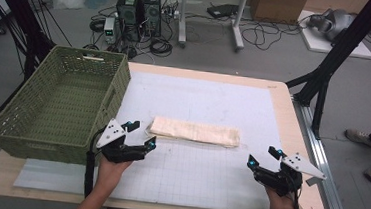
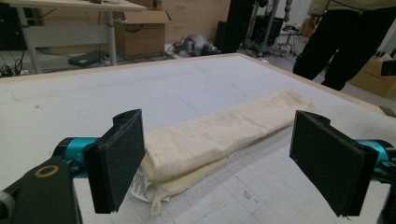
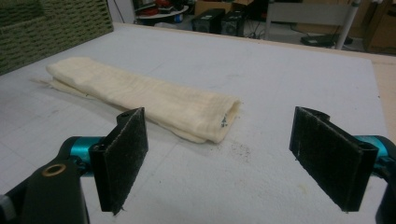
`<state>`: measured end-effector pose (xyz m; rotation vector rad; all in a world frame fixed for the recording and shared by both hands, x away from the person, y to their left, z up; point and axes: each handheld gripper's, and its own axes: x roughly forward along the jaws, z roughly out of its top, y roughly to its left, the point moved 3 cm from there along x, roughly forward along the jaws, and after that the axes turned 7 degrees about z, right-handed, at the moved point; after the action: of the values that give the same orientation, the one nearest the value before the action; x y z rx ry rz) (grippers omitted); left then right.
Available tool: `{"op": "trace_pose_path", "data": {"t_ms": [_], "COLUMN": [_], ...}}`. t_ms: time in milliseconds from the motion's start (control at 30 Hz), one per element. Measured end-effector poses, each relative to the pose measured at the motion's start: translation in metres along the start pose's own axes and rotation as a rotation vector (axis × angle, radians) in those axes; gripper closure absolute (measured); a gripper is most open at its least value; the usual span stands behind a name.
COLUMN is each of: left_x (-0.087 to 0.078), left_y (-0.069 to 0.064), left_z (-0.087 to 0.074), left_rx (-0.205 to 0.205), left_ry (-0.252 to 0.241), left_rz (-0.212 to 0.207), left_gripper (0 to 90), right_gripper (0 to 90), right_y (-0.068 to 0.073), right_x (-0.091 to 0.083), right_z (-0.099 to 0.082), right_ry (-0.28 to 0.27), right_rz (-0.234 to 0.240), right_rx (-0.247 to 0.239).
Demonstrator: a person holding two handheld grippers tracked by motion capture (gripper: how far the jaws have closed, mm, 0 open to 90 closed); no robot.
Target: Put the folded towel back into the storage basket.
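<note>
While both grippers, left and right, are hovering with jaws spread and empty, the towel is lying just ahead of them on the surface, risking a top-layer-only pinch that unfolds it.

From above the near edge we look forward and down across the whole white gridded table mat, with the floor behind it. Our other two cameras ride low, just behind each claw's black padded jaws, close to the mat. Both face the long folded cream cloth lying just ahead of the jaws, each from an opposite end; all three views share that cloth and the mat.
</note>
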<state>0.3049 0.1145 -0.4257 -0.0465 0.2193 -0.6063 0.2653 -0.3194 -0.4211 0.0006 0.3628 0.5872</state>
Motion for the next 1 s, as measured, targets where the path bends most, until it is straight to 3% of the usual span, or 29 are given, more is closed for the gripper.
{"op": "trace_pose_path", "data": {"t_ms": [500,567,700,800,1000], "left_x": [0.001,0.000,0.005,0.010,0.013], "left_y": [0.009,0.010,0.013,0.014,0.015], "left_z": [0.002,0.002,0.002,0.000,0.004], "left_rx": [-0.010,-0.026,-0.053,-0.050,-0.060], "left_ry": [0.016,0.017,0.045,0.081,0.075], "left_rz": [0.018,0.023,0.033,0.034,0.031], "left_gripper": [17.8,17.7,17.4,18.0,18.0], "right_gripper": [18.0,18.0,18.1,18.1,18.1], "right_y": [-0.001,0.000,0.002,0.000,-0.001], "right_x": [-0.001,-0.001,0.000,0.002,0.002], "right_z": [-0.001,-0.002,-0.003,-0.004,-0.005], "right_ry": [0.016,0.018,0.030,0.035,0.042], "right_rz": [0.005,0.003,0.007,0.006,0.007], "right_rx": [0.006,0.006,-0.008,-0.003,0.001]}}
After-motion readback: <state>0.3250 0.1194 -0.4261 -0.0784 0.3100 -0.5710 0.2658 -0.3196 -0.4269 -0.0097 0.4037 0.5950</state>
